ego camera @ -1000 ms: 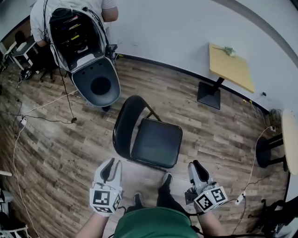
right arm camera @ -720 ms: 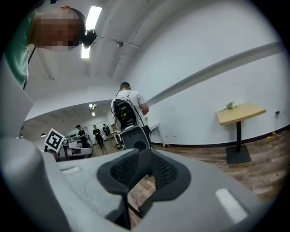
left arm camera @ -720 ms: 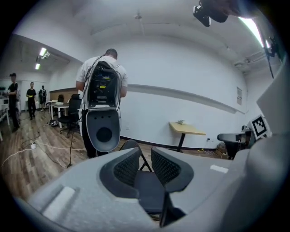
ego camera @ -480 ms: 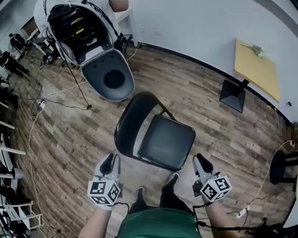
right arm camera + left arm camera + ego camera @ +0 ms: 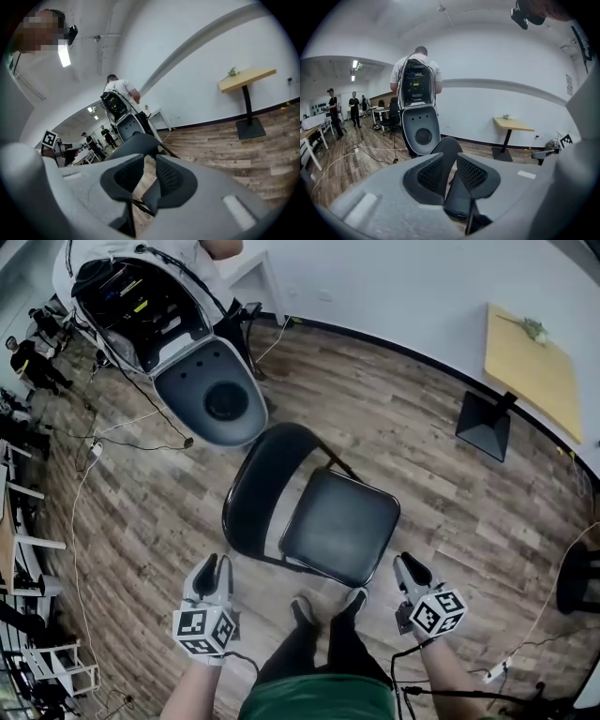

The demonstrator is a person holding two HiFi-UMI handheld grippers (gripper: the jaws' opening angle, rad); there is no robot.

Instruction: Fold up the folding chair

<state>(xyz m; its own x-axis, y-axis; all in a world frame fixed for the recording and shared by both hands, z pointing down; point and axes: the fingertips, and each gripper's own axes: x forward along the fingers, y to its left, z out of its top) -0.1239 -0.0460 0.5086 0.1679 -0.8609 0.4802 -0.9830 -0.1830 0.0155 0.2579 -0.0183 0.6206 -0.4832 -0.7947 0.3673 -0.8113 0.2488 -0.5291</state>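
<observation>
Left gripper (image 5: 216, 568) and right gripper (image 5: 408, 566), seemingly closed, hover by chair (image 5: 337, 526)

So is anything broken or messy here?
Nothing looks broken or spilled. The chair stands open and upright on the wooden floor. Only loose cables trail across the floor at the left.

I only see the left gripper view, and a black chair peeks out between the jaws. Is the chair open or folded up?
Observer: Open. The head view shows the folding chair with its seat lying flat.
Operator: Where's the other gripper?
Observer: The right gripper hangs beside the seat's near right corner.
Operator: Is it holding anything?
Observer: No. The right gripper view shows its jaws close together, gripping nothing.
</observation>
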